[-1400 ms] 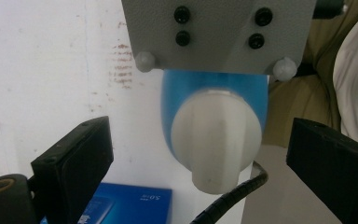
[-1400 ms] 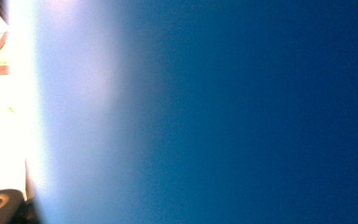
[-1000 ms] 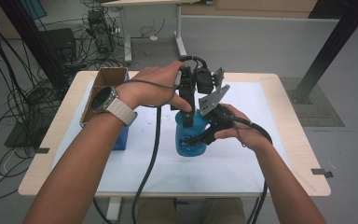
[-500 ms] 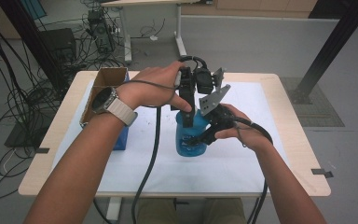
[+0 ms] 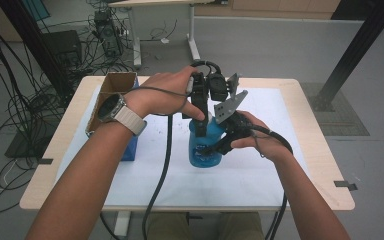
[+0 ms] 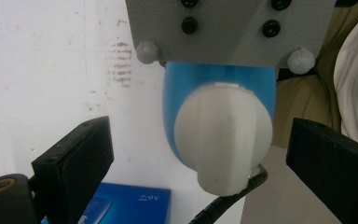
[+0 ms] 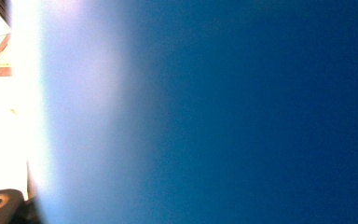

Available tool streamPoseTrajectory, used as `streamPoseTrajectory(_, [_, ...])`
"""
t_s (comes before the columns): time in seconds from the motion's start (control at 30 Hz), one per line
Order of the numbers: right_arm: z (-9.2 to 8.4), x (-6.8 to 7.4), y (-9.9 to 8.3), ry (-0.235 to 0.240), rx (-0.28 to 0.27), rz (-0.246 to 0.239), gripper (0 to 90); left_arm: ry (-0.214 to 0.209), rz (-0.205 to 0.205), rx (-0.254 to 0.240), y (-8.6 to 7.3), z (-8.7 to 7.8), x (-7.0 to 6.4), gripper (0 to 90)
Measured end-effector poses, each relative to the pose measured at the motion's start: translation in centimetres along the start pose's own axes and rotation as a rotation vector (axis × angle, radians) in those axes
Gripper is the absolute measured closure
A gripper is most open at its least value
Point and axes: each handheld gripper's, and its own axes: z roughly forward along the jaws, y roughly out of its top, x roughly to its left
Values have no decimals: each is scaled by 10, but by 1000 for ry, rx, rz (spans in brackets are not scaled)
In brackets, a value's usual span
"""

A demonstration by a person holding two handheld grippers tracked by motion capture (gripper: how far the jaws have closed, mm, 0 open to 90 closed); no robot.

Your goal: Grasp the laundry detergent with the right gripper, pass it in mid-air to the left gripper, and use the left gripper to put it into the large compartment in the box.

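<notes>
At table centre, right tongs (image 5: pixel 211 145) clamp blue bottle (image 5: pixel 205 147) (label hidden); left tongs (image 6: pixel 205 154) apart beside cap (image 6: pixel 223 140).

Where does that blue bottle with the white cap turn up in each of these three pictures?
High view: the blue bottle stands mid-table, between the two hands.
Left gripper view: centre of the picture, seen from above, its white cap between the open jaws.
Right gripper view: its blue wall up close, blurred.
Shared landmark: the white sheet on the table, behind the bottle in the left gripper view.
</notes>
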Motion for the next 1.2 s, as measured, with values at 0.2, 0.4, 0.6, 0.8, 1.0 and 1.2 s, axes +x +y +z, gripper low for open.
streamPoseTrajectory(0.2, [0, 0, 0, -1, -1, -3, 435, 2, -1, -1, 0, 0, 0, 77])
streamPoseTrajectory(0.4, [-1, 0, 0, -4, -1, 1, 435, 3, 0, -1, 0, -1, -1, 78])
streamPoseTrajectory(0.6, [-1, 0, 0, -4, -4, 4, 435, 4, 0, -1, 0, -1, -1, 78])
streamPoseTrajectory(0.8, [-1, 0, 0, -1, -3, 0, 435, 7, 2, 0, 0, -1, -1, 78])
streamPoseTrajectory(1.0, [-1, 0, 0, -2, -5, 1, 435, 7, 1, -2, 0, -1, -1, 78])
streamPoseTrajectory(1.2, [-2, 0, -1, -5, -4, -1, 435, 9, 3, -2, 1, -1, -2, 80])
